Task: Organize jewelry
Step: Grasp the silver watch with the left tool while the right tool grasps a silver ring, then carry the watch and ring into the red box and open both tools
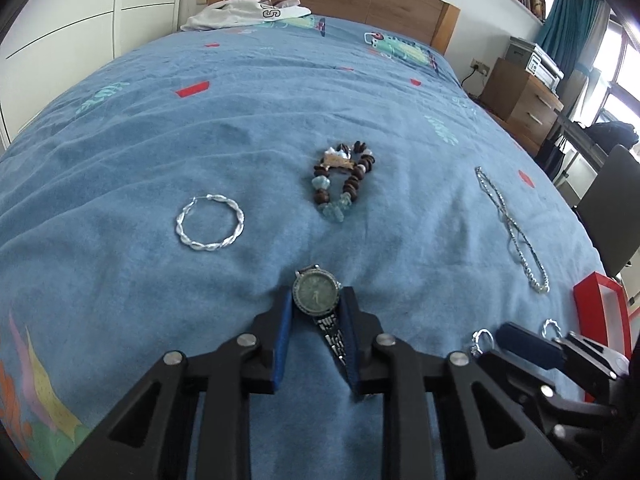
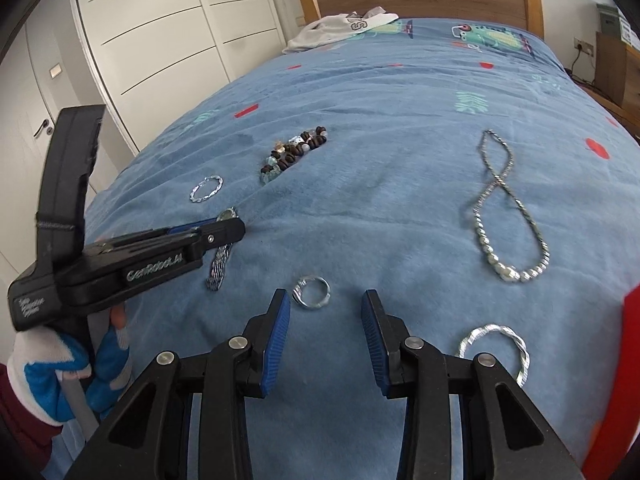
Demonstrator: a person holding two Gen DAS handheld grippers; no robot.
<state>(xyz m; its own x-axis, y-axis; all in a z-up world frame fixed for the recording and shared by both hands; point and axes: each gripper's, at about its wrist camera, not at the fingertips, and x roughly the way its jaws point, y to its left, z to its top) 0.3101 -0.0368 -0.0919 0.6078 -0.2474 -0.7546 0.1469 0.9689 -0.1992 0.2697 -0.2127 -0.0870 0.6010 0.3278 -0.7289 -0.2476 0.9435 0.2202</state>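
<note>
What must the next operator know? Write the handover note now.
Left gripper: jaws shut on the watch, which lies on the bedspread.
Right gripper: open, small ring just ahead of its tips.
Loose on the bed: far hoop, near hoop, beaded bracelet, chain necklace. Red box on the right.
Done: nothing visibly sorted. To do: everything.

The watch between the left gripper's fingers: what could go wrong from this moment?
1. The left gripper straddles only the watch head; the band trails loose on the soft blue bedspread, so it might slip or swing when lifted.
2. The right gripper is open just short of the small silver ring; its fingers could pinch the plush fabric or push the ring away.
</note>
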